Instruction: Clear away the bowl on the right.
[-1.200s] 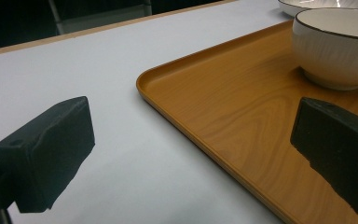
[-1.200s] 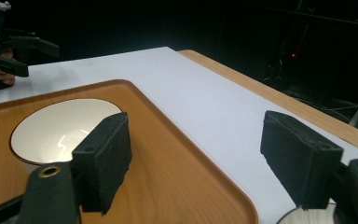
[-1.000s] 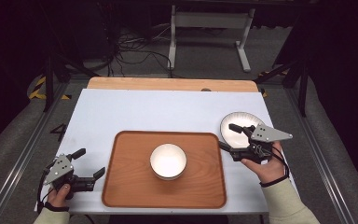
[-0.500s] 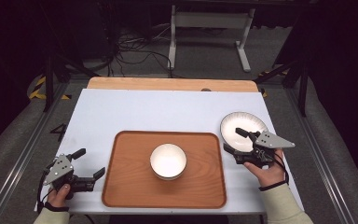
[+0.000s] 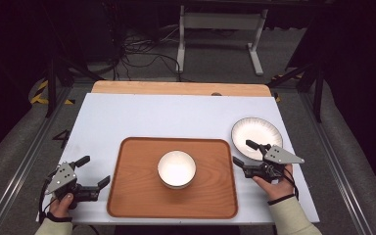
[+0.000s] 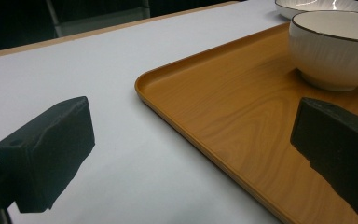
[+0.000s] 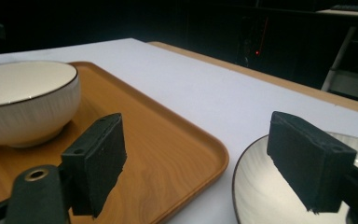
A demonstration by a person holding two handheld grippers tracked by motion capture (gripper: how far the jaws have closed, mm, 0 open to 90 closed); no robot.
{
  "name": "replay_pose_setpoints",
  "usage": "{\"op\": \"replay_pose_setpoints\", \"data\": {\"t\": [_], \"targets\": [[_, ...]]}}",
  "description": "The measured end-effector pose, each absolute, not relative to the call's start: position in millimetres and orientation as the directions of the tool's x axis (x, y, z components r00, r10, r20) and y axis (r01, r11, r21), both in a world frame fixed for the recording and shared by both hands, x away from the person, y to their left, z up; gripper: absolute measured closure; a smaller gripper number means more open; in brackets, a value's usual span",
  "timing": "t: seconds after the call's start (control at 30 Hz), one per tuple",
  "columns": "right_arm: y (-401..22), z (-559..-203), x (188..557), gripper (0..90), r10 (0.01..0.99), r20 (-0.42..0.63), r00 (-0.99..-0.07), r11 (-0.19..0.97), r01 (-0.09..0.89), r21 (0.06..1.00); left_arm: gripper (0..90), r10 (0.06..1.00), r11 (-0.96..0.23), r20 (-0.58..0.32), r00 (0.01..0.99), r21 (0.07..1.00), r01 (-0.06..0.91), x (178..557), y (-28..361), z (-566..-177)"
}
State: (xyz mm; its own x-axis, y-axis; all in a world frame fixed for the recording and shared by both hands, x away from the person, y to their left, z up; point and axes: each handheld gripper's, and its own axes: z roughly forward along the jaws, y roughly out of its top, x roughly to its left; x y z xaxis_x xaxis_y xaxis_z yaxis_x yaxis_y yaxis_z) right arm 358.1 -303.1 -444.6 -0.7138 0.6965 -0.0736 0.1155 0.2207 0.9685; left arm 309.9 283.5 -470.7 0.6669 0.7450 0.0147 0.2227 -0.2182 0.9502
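A brown wooden tray (image 5: 137,196) lies at the table's front middle with a white ribbed bowl (image 5: 176,169) upright in it. A white dark-rimmed plate (image 5: 255,133) rests on the white tabletop just right of the tray. My right gripper (image 5: 242,152) hovers low at the plate's near-left rim; its jaws have just been opening and nothing is between them. In the right gripper view my right gripper (image 7: 200,158) is open, one jaw over the tray (image 7: 168,154), the other over the plate (image 7: 265,196). My left gripper (image 5: 96,170) stands open at the tray's left edge (image 6: 223,107), holding nothing.
The white tabletop (image 5: 166,117) stretches behind the tray to a wooden strip (image 5: 176,88) at the far edge. Beyond it are cables and a metal stand (image 5: 220,29) on the floor. Aluminium rails (image 5: 24,161) run along both sides of the table.
My right gripper has sunk and drawn back toward the near edge, off the plate's middle to its near-left rim. The left gripper, bowl, tray and plate have kept still.
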Motion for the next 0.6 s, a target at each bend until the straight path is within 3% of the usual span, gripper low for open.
{"op": "replay_pose_setpoints", "data": {"t": [0.6], "targets": [[-300.4, -456.3, 355.3, 15.5, 0.697, -0.085, -0.712, 0.234, 0.114, 0.966, 0.3, 0.746, -0.216, 0.015, 0.666, 0.951, 0.220, 309.7, 282.8, -471.0]]}}
